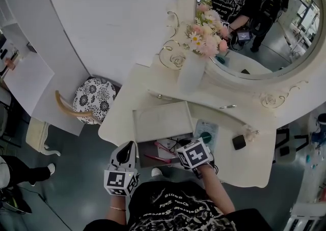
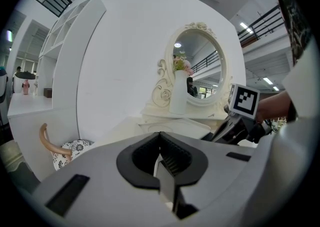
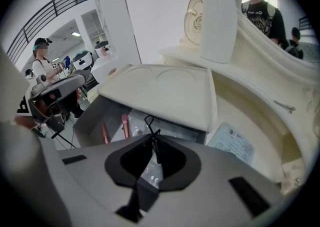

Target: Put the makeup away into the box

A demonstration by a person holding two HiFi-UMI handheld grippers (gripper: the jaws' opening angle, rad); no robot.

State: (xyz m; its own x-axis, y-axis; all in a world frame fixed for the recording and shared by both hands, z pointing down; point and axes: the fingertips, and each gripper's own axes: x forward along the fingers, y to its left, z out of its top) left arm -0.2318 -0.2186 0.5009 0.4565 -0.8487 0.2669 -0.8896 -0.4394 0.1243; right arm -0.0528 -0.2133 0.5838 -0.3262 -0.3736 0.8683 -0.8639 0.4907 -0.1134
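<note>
The raised cream lid [image 3: 165, 91] roofs the rear of the open grey box [image 3: 92, 118], leaving entry only at its front, where two pink sticks [image 3: 125, 126] lie.

Dressing table [image 1: 122, 123]: cream all over. Stool [image 1: 94, 100]: white seat with black floral print, tan frame. Flowers [image 1: 206, 34]: pink and white. Vase [image 1: 191, 72]: plain white. Box [image 3: 92, 116]: cream lid, grey inside, holding pink sticks [image 3: 125, 126]. Left gripper [image 2: 160, 136] and right gripper [image 3: 155, 138]: grey bodies, black jaw pads, cubes with black-and-white square markers. Wire loop [image 3: 147, 121] at right jaw tips: black. Floor [image 1: 76, 184]: dark grey.
</note>
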